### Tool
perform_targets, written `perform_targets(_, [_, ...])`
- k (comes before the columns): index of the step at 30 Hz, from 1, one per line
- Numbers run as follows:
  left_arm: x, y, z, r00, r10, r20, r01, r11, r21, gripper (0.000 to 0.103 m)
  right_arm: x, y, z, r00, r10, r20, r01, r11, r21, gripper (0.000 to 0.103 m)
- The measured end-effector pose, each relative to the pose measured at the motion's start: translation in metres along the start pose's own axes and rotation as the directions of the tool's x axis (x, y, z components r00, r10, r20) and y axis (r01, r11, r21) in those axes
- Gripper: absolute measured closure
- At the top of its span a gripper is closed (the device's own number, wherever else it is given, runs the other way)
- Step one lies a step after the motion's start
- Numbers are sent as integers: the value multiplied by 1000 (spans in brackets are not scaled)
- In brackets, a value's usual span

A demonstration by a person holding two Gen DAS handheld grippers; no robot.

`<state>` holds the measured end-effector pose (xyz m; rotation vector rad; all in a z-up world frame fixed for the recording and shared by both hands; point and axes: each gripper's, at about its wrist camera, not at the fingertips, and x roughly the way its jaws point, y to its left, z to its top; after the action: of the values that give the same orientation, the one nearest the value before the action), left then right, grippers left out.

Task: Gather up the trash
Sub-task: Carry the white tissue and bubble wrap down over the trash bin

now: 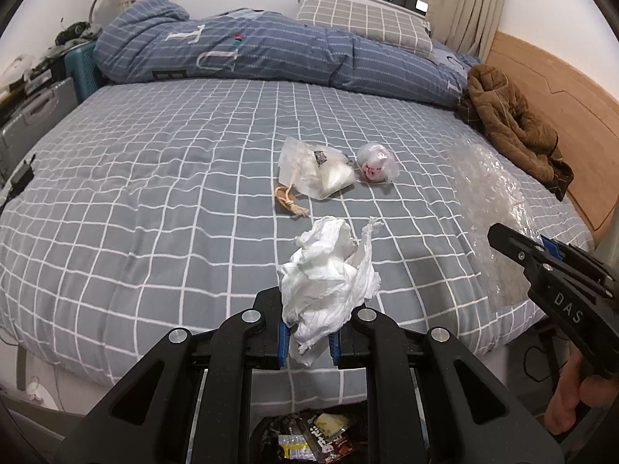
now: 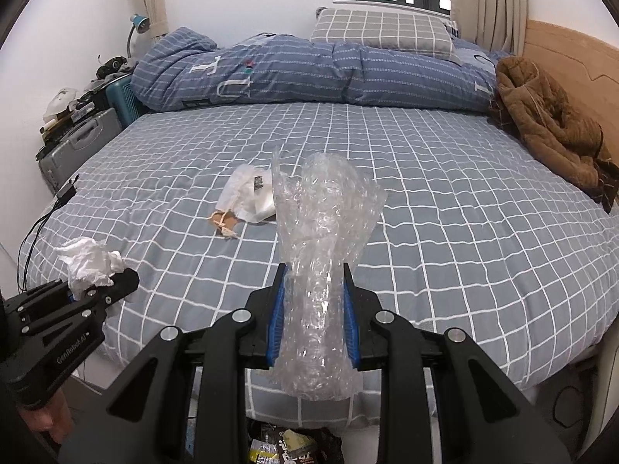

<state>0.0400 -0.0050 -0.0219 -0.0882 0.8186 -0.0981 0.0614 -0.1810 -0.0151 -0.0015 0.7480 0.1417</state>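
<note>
Left claw [image 1: 307,342] pinches crumpled white tissue [image 1: 325,274]; right claw [image 2: 314,323] clamps clear bubble wrap [image 2: 321,239]. Both loads are light, soft, slippery: keep your grip mid-bundle.

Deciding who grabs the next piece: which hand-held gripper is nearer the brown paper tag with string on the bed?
Left. The left hand-held gripper faces the tag almost directly; the right hand-held gripper sits further off to its right.

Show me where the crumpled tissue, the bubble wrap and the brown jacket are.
crumpled tissue [image 1: 329,270], left wrist view, middle of the white wad.
bubble wrap [image 2: 315,290], right wrist view, its squeezed middle between the blue pads.
brown jacket [image 2: 549,123], right wrist view, centre of the heap.
</note>
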Motion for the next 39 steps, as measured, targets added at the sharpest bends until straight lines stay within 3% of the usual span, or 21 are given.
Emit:
perform_targets(19, [-16, 5, -46, 999, 37, -22, -37, 999, -3, 89, -21, 10, -54, 998, 9, -63, -10, 1000, -20, 78])
perform_targets(39, [-33, -2, -113, 996, 10, -92, -12, 1000, -17, 89, -54, 29, -121, 993, 18, -117, -24, 999, -48, 78])
